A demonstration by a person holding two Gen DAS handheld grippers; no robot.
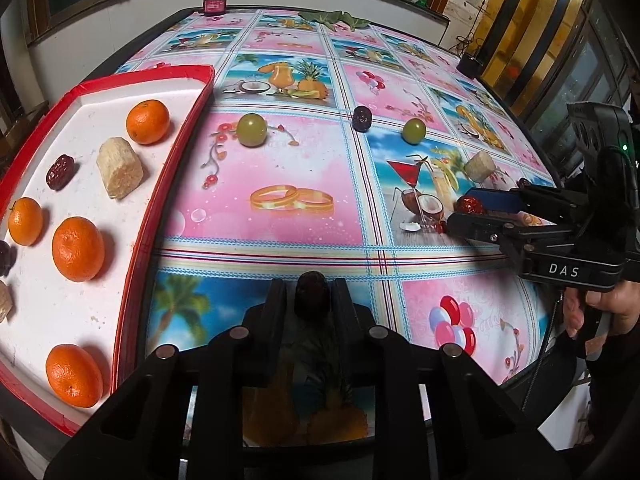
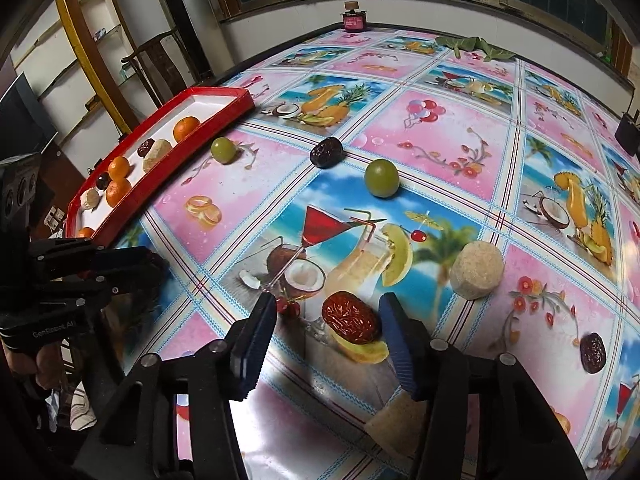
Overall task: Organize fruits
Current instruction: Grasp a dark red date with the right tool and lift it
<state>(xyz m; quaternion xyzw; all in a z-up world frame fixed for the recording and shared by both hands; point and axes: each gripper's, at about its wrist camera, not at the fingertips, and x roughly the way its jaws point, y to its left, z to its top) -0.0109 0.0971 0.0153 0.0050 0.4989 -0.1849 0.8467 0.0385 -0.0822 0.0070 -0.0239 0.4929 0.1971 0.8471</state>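
Observation:
My left gripper (image 1: 312,292) is shut on a dark red date (image 1: 311,294) and holds it above the table, right of the red-rimmed white tray (image 1: 180,140). The tray holds several oranges (image 1: 78,249), dates and sugarcane pieces (image 1: 119,168). My right gripper (image 2: 326,316) is open around a shiny red date (image 2: 350,317) that lies on the tablecloth; it also shows in the left wrist view (image 1: 460,208). Two green fruits (image 2: 381,179) (image 2: 223,151), a dark date (image 2: 326,153) and a sugarcane piece (image 2: 477,269) lie loose on the table.
Another dark date (image 2: 593,353) lies at the right, and a sugarcane piece (image 2: 396,420) sits under my right gripper. A pink box (image 2: 353,20) and green leaves (image 2: 476,46) are at the far edge. A small black object (image 2: 628,130) stands at the right edge.

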